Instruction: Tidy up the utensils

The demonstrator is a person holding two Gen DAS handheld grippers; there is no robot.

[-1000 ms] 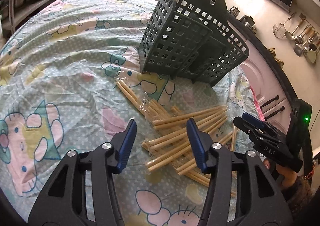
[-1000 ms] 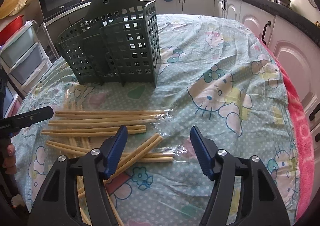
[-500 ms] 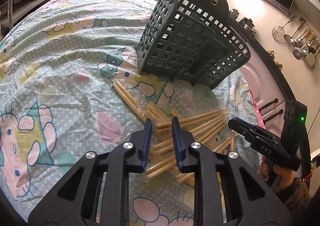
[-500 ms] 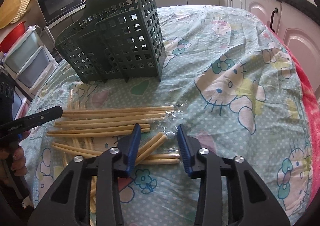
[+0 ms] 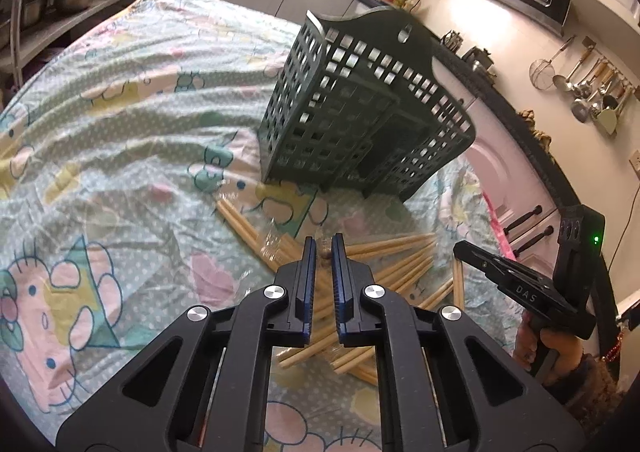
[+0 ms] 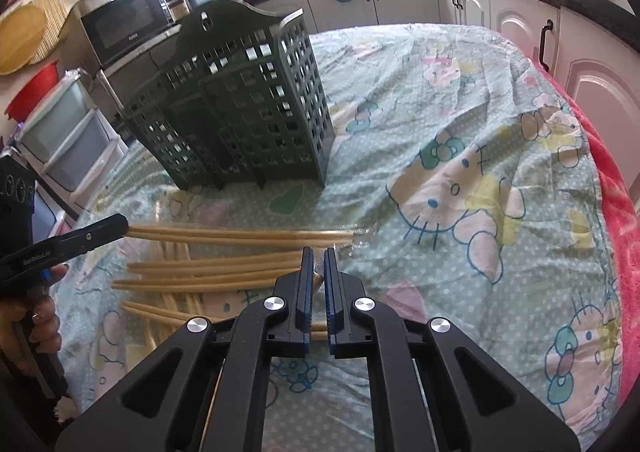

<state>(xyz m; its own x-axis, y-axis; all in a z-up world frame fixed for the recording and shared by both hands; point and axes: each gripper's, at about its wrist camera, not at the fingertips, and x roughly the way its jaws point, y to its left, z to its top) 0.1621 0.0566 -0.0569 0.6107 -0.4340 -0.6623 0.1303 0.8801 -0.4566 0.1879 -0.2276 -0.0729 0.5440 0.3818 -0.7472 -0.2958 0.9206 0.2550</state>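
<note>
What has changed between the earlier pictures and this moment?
Both pairs of jaws have just been closing. The left gripper and the right gripper stood wide open a second ago and now are shut, above the pale wooden chopsticks; whether either pinches one cannot be told. The dark green slotted plastic utensil basket and the chopsticks stayed in place.

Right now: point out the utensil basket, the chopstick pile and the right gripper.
utensil basket [image 6: 248,100]: right wrist view, front lattice wall.
chopstick pile [image 6: 224,238]: right wrist view, shaft of the long top pair.
right gripper [image 6: 316,256]: right wrist view, midway between its closed fingertips.
</note>
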